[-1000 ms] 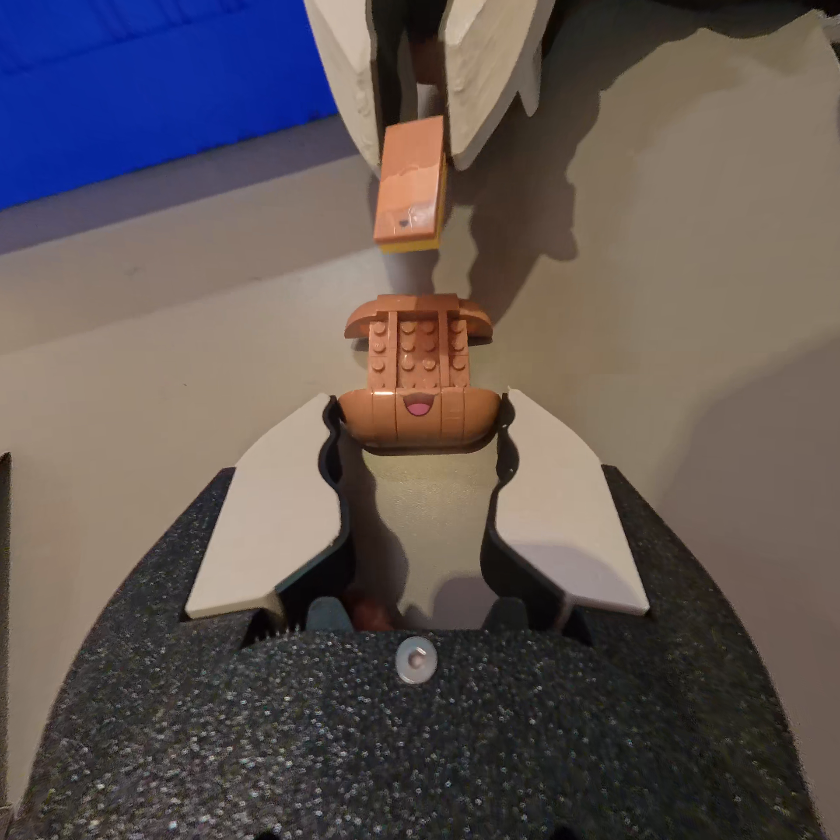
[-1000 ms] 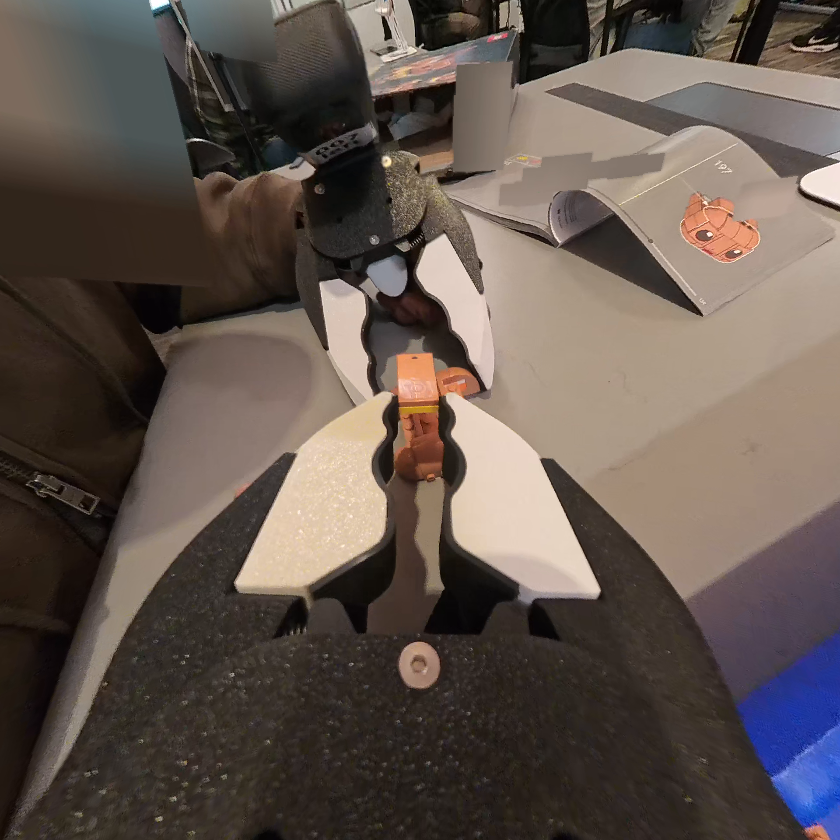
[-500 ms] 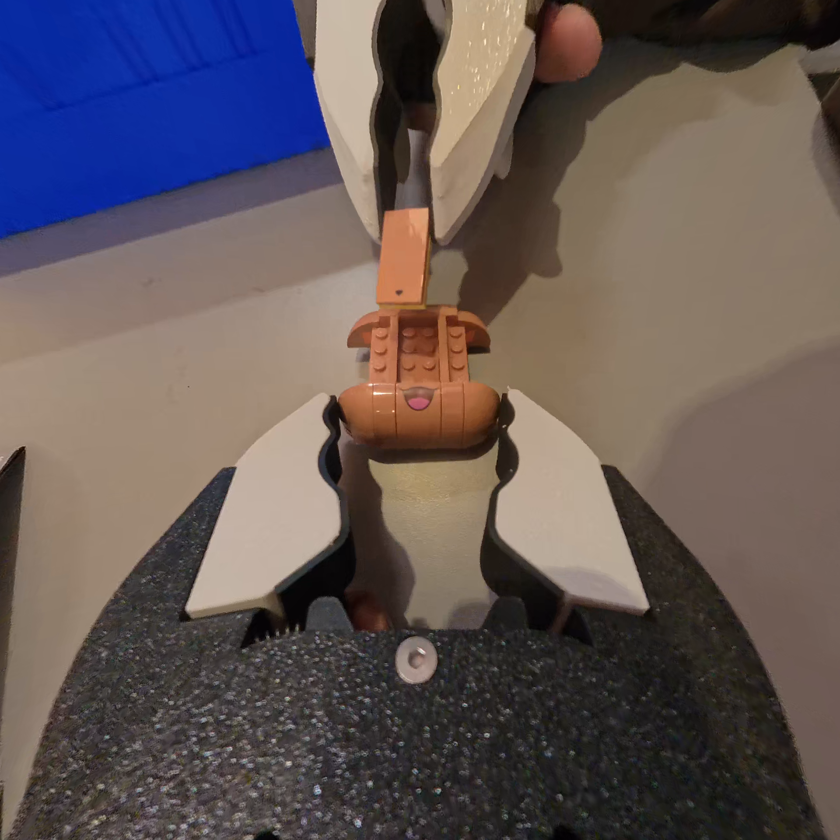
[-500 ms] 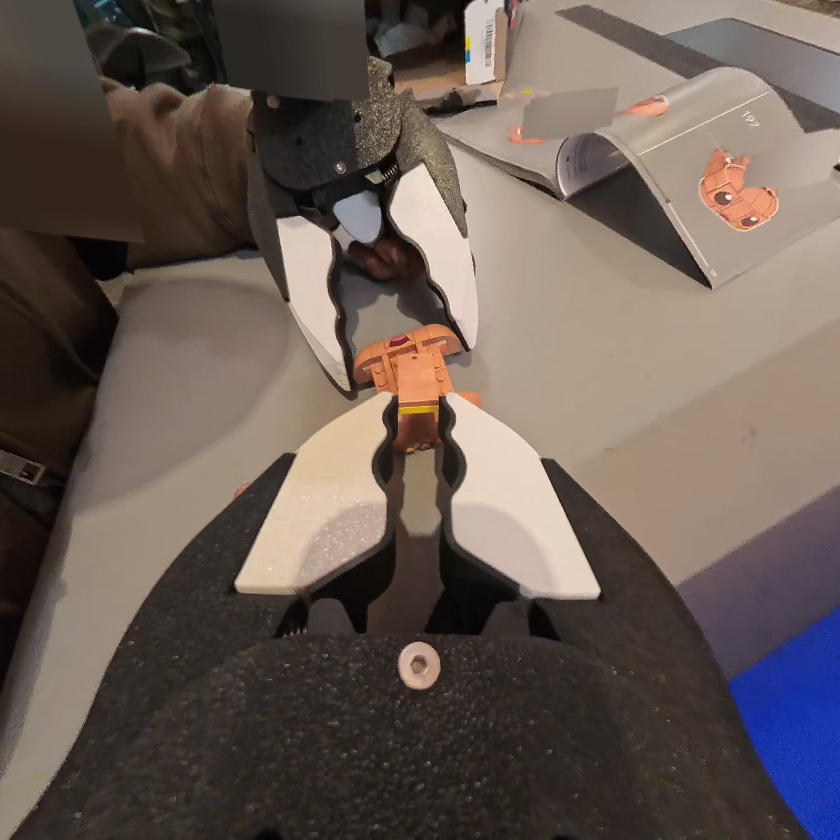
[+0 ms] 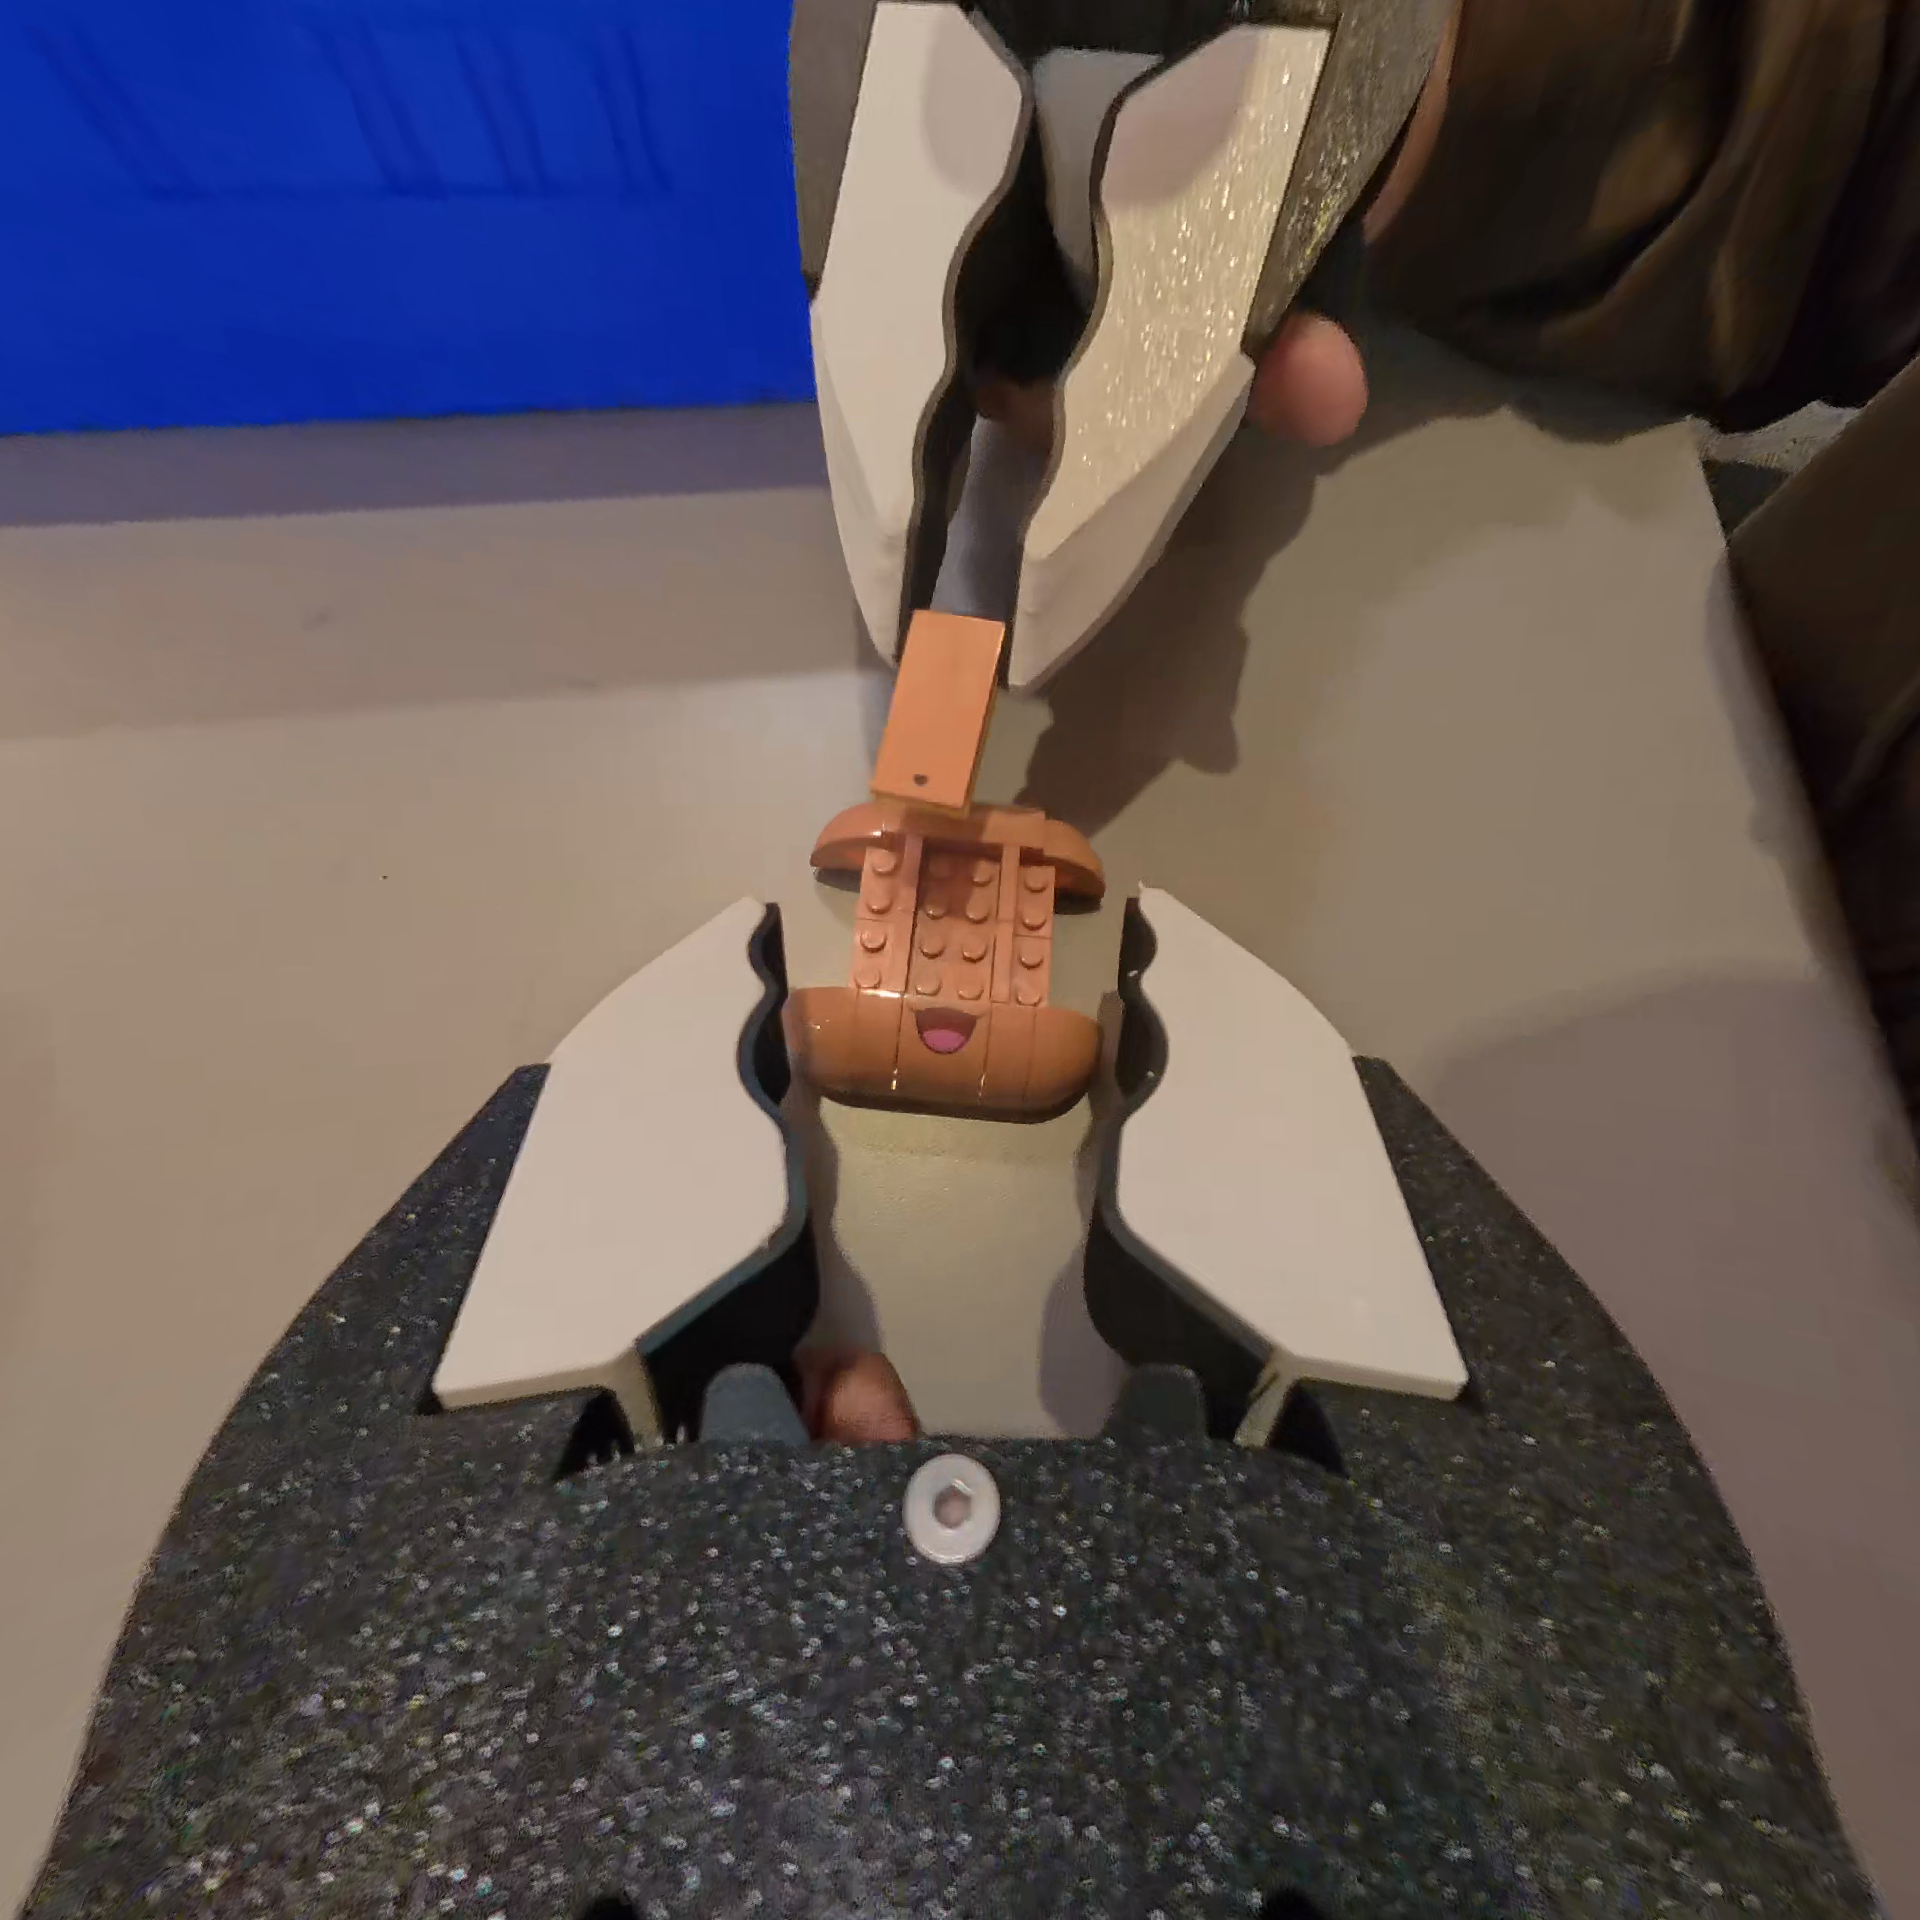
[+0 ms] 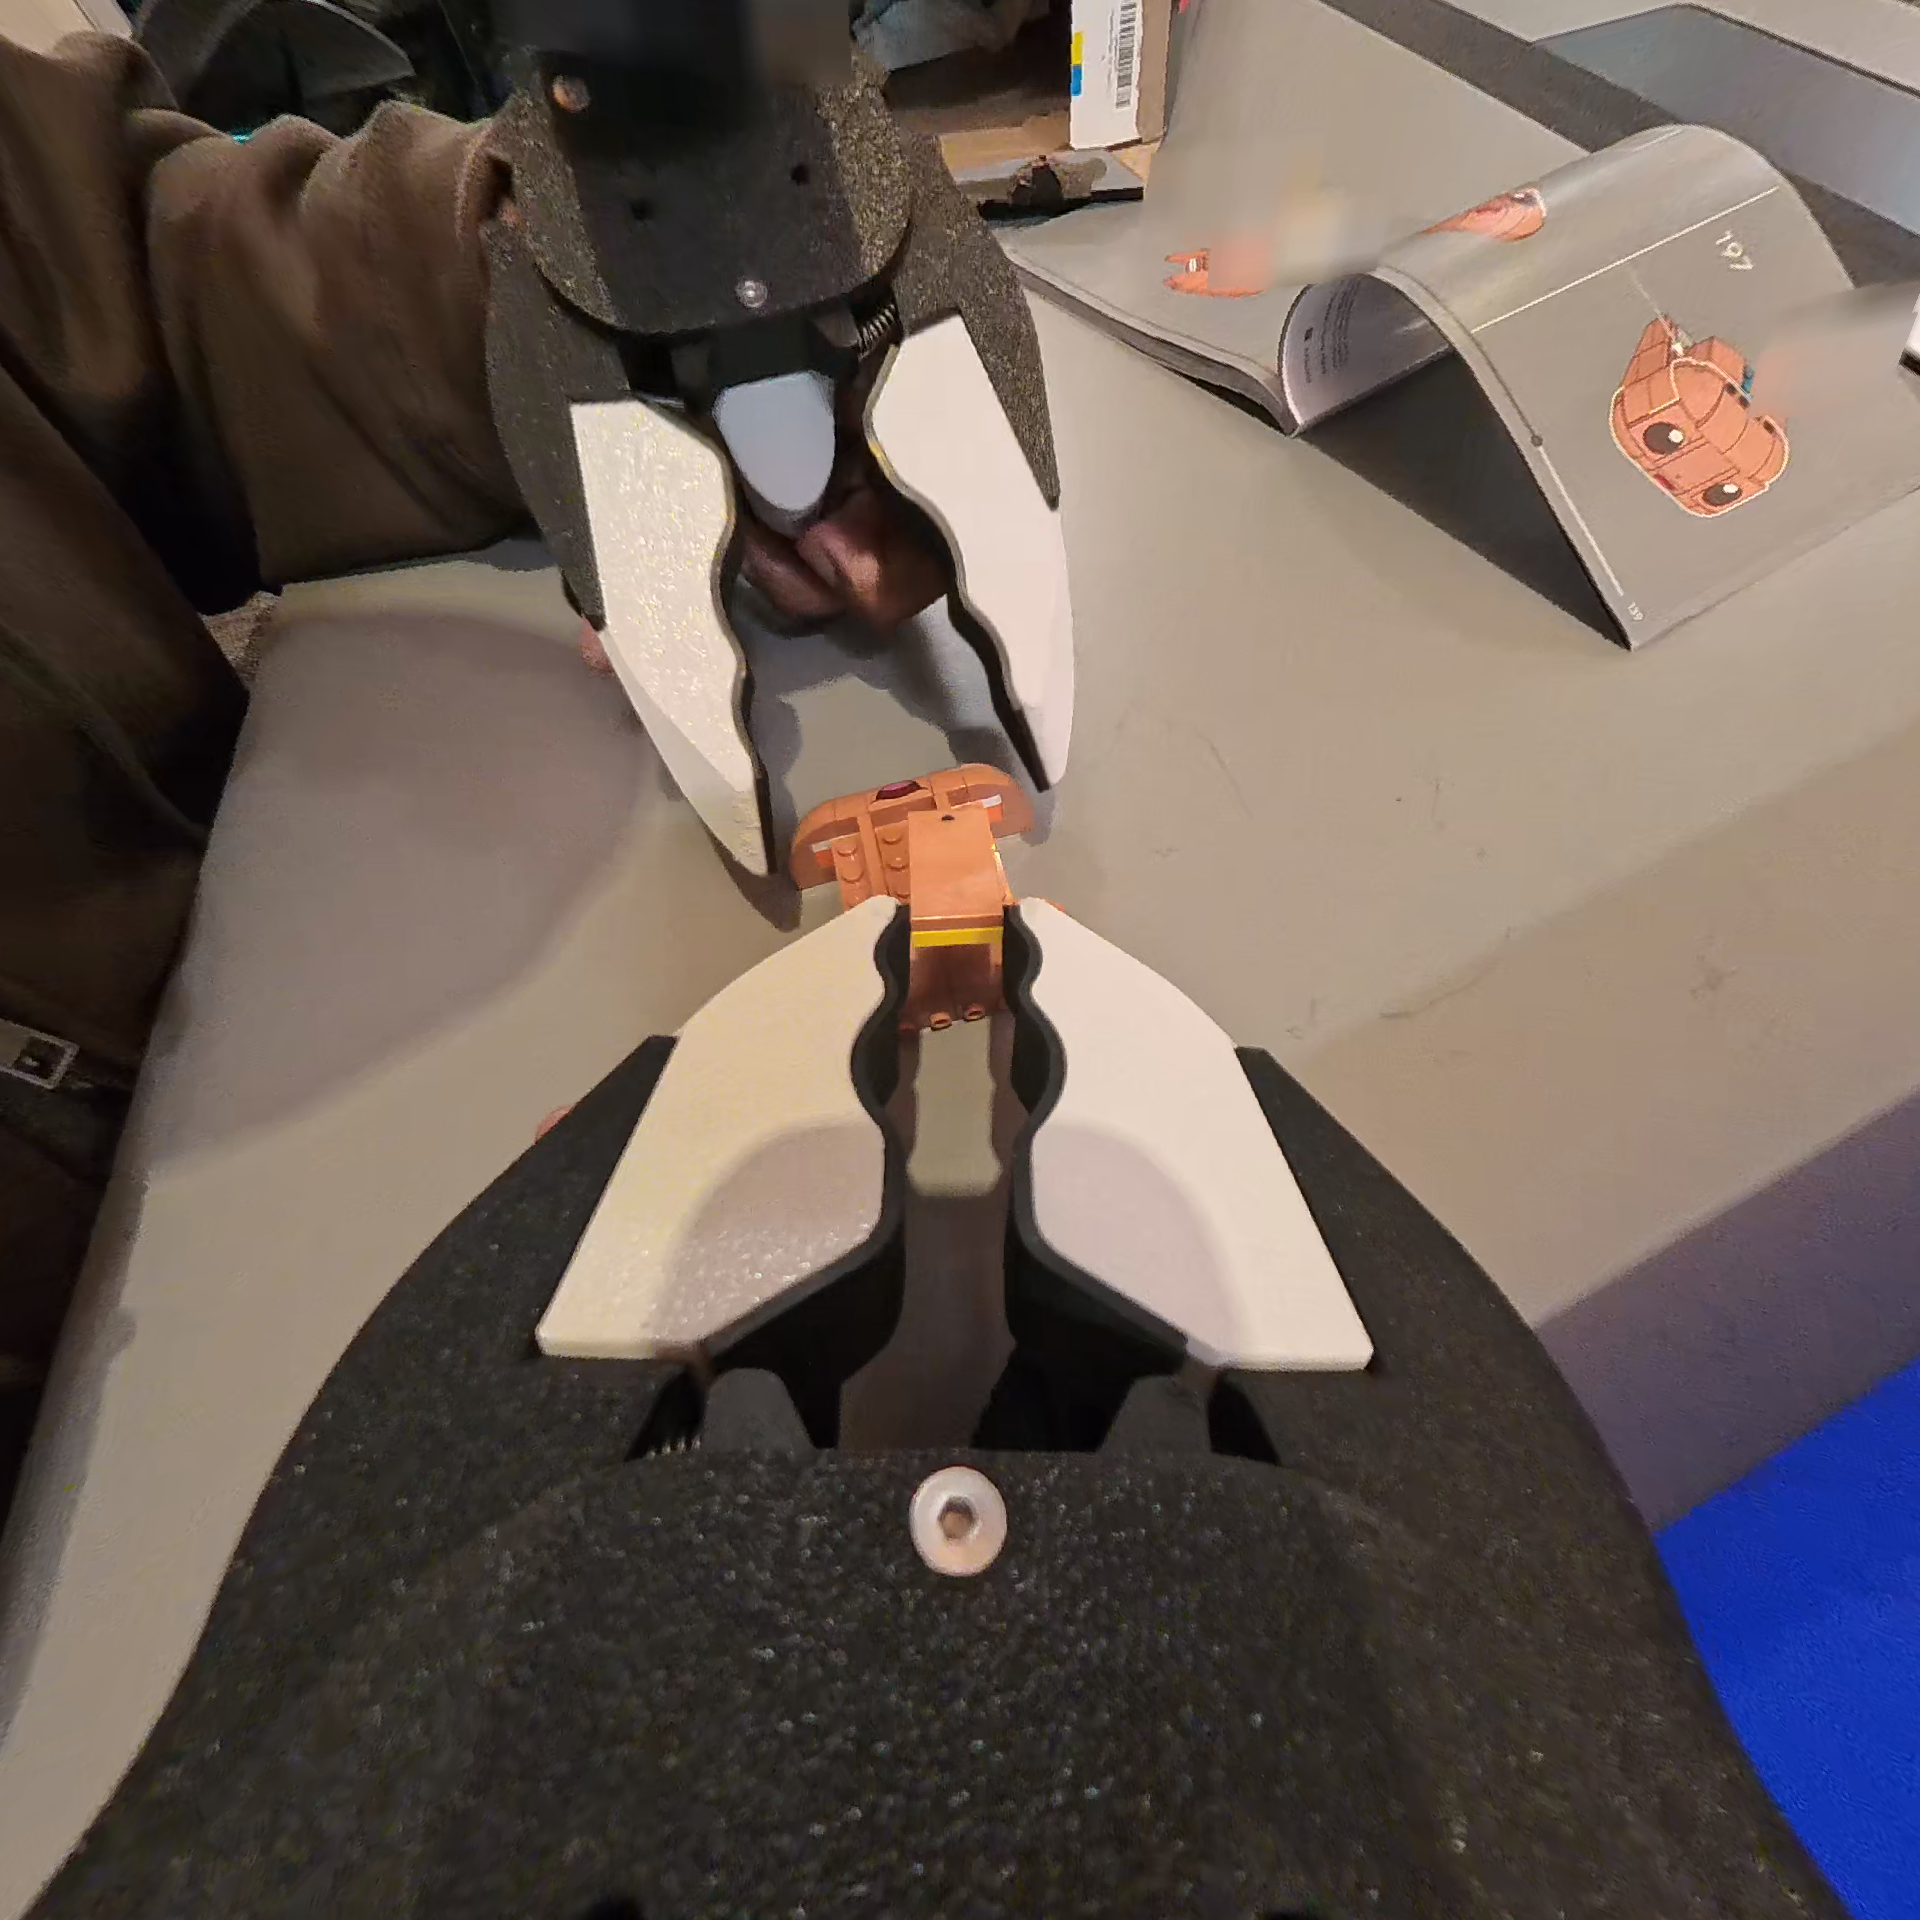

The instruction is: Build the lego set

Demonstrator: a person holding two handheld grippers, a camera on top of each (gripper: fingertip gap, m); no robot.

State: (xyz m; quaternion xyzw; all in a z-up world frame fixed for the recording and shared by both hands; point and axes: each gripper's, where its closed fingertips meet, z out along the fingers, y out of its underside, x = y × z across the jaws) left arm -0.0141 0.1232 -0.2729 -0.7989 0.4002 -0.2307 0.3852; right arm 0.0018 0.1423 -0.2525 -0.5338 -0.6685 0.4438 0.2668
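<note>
right tool (image 6: 954, 940) pinches my brown piece (image 5: 940, 717) tilted over the build's (image 5: 940, 987) far studs to seat it; left tool (image 5: 940, 1029) sits spread around the build, steadying it on the table (image 5: 312, 935).

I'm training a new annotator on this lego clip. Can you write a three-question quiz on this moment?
1. True or false: the right tool holds a brown block.
2. The left tool is: A) open around the brown model, B) shut on it, C) out of view.
3. Fill in: an open ____ lies on the table, showing a drawing of the model.

Key: 1 true; 2 A; 3 booklet.
</note>
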